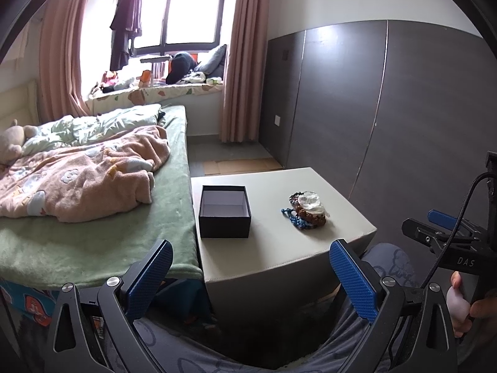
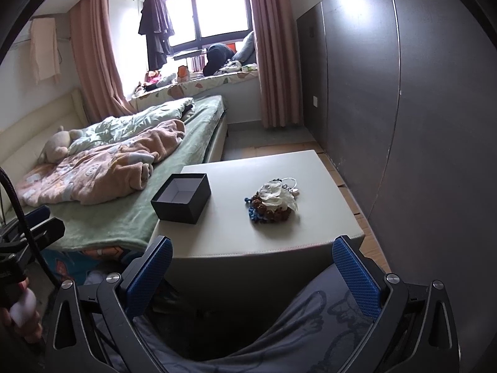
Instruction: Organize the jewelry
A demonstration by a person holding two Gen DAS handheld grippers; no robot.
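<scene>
A pile of jewelry (image 1: 307, 211) lies on the grey stool (image 1: 279, 248): brown bead bracelets, a blue braided cord and clear pieces on top. It also shows in the right wrist view (image 2: 273, 203). An open, empty black box (image 1: 224, 211) stands on the stool's left part, also in the right wrist view (image 2: 181, 198). My left gripper (image 1: 251, 251) is open and empty, held before the stool's near edge. My right gripper (image 2: 253, 248) is open and empty, also short of the stool (image 2: 248, 245). The right gripper shows at the right edge of the left wrist view (image 1: 441, 227).
A bed (image 1: 93, 217) with a green sheet and pink blanket (image 1: 84, 174) adjoins the stool's left side. A dark grey wall panel (image 1: 388, 118) stands to the right. My lap in grey trousers (image 2: 310, 326) is below the grippers.
</scene>
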